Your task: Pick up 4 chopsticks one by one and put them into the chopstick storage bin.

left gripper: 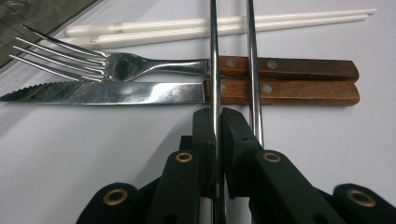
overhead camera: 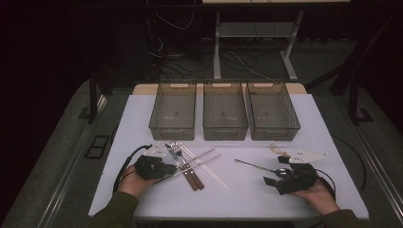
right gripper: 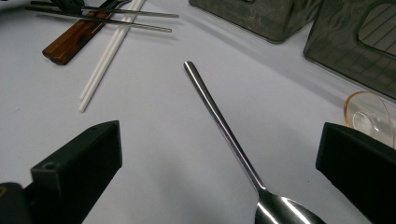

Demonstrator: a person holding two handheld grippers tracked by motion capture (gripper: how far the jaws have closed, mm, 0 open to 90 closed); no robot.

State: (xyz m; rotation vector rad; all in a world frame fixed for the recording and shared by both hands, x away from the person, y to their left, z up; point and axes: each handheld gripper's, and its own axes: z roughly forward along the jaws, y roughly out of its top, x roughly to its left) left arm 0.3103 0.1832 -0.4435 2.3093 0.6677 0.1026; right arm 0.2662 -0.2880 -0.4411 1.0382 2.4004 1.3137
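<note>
Left tool (left gripper: 218,122) clamps one metal chopstick (left gripper: 214,56); second chopstick (left gripper: 251,60) alongside.

Steel chopstick (left gripper: 215,70) pinched, crossing fork and knife handles.

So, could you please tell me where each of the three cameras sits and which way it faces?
High view: above the person's side, facing forward and down on the white table; forearms and both hands show.
Left gripper view: on the left gripper, jaws shut on a thin metal chopstick.
Right gripper view: on the right gripper, open jaws around a steel spoon.
Shared: both gripper views show the white plastic chopsticks.
</note>
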